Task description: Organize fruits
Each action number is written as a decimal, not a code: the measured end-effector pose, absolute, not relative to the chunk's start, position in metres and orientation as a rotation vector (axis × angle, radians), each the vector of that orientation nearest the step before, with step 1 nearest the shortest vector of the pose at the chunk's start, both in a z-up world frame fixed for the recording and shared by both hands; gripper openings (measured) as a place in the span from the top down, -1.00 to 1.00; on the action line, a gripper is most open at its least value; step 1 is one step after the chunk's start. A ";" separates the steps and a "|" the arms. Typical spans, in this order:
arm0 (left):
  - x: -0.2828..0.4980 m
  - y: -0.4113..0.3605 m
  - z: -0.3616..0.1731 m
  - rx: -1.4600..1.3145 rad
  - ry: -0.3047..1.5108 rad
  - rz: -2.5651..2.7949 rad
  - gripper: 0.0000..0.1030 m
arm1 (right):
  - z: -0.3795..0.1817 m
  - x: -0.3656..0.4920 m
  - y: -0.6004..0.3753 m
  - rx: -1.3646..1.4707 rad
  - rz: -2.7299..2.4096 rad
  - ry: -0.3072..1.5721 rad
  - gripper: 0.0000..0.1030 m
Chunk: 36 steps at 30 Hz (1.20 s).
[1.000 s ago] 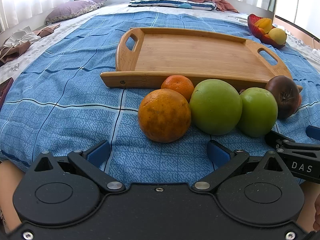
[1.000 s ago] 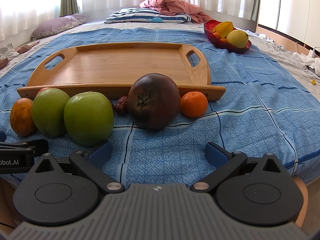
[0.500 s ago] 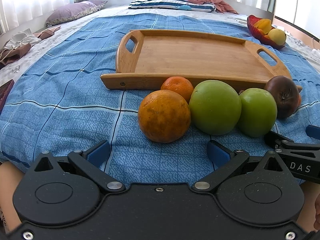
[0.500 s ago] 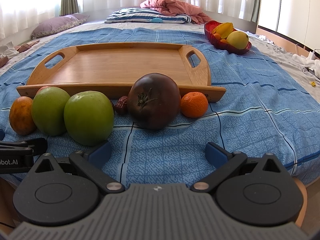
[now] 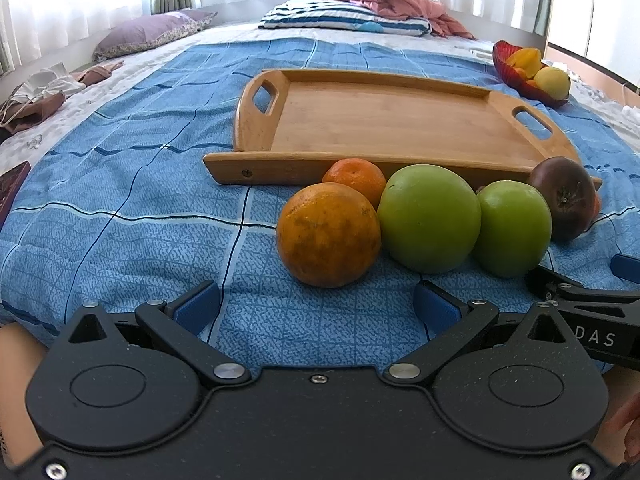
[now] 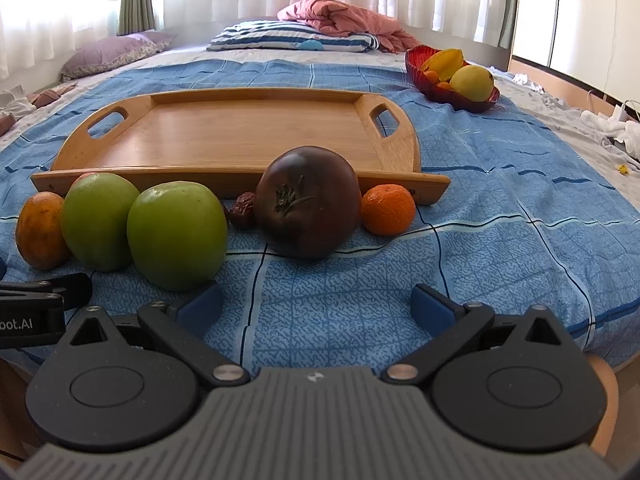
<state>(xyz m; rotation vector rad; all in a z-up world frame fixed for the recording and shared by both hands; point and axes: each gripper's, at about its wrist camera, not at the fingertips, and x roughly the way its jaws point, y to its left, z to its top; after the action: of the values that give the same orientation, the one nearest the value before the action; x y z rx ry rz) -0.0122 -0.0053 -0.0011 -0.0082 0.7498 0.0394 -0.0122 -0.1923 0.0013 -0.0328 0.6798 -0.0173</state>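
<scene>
Nothing much has moved since a second ago: both the left gripper (image 5: 316,304) and right gripper (image 6: 316,306) hover wide open before fruit lined up against an empty wooden tray (image 6: 240,136). Best to lift the end pieces first, squeezing gently. Two green apples (image 6: 176,236), three oranges (image 5: 328,234), one dark tomato (image 6: 308,218).

A blue-quilted bed (image 6: 500,240) carries a wooden tray (image 6: 240,136), fruits (image 6: 308,208), and a red bowl (image 6: 448,96).
</scene>
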 end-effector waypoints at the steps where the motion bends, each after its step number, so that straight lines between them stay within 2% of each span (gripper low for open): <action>1: -0.013 -0.006 -0.002 -0.007 0.742 0.039 -1.00 | 0.001 -0.013 -0.192 -0.035 -0.018 0.674 -1.00; 10: -0.012 -0.002 0.004 -0.030 0.745 0.015 -1.00 | 0.001 -0.019 -0.193 -0.042 -0.011 0.623 -1.00; 17: -0.017 -0.001 0.014 -0.029 0.702 -0.010 -0.86 | 0.006 -0.027 -0.199 0.015 0.015 0.580 -0.98; 23: -0.026 0.000 0.023 -0.001 0.649 -0.020 -0.57 | 0.020 -0.031 -0.210 0.061 0.048 0.524 -0.73; 24: -0.027 0.001 0.025 0.003 0.639 -0.016 -0.52 | 0.022 -0.029 -0.212 0.071 0.045 0.516 -0.63; 26: -0.031 0.004 0.028 0.000 0.614 -0.009 -0.31 | 0.025 -0.024 -0.215 0.079 0.038 0.514 -0.47; 28: -0.033 0.007 0.029 -0.009 0.608 -0.013 -0.23 | 0.027 -0.018 -0.216 0.068 0.033 0.513 -0.24; 31: -0.032 0.008 0.026 -0.018 0.620 -0.036 -0.17 | 0.028 -0.011 -0.214 0.036 0.025 0.507 -0.15; 36: -0.027 0.006 0.020 -0.038 0.653 -0.066 -0.12 | 0.028 -0.004 -0.208 -0.004 0.052 0.504 -0.15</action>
<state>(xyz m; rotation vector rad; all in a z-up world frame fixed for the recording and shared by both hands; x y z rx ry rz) -0.0270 0.0057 0.0196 -0.0376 0.6535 -0.0664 -0.0036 -0.2079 0.0275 -0.0043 0.5039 0.0518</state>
